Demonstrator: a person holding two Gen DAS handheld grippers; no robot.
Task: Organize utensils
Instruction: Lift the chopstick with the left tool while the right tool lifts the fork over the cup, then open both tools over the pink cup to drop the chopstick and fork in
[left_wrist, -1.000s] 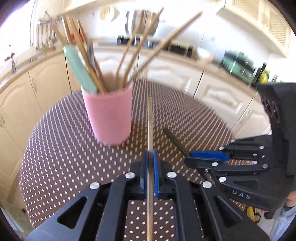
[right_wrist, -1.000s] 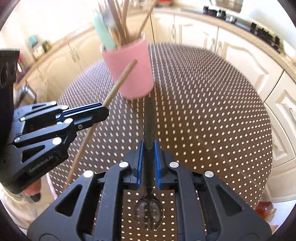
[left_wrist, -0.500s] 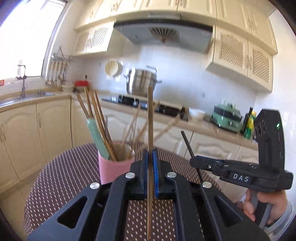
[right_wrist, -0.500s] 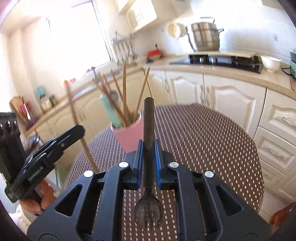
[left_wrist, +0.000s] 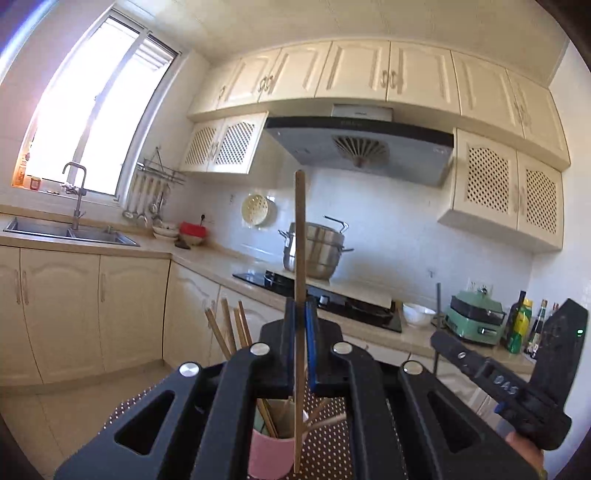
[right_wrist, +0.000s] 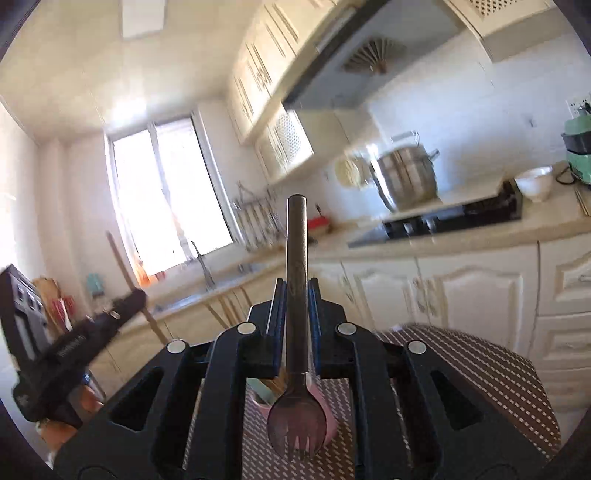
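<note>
Both tools have risen above the pink cup (left_wrist: 273, 454), clenching chopstick (left_wrist: 300, 258) and spork (right_wrist: 296, 295).

The left tool (left_wrist: 300, 343) is matt black plastic with blue pads and shiny metal screws, clamped on a pale, smooth wooden chopstick (left_wrist: 299, 266). The right tool (right_wrist: 295, 314), of the same make, clamps a dark, dull-sheened metal spork (right_wrist: 296, 295). Beneath both tools, a matt pink cup (left_wrist: 273, 458) stands on the desk's brown, white-dotted cloth (right_wrist: 480, 373). Beyond the tools gleams a polished steel pot (left_wrist: 317, 254).
</note>
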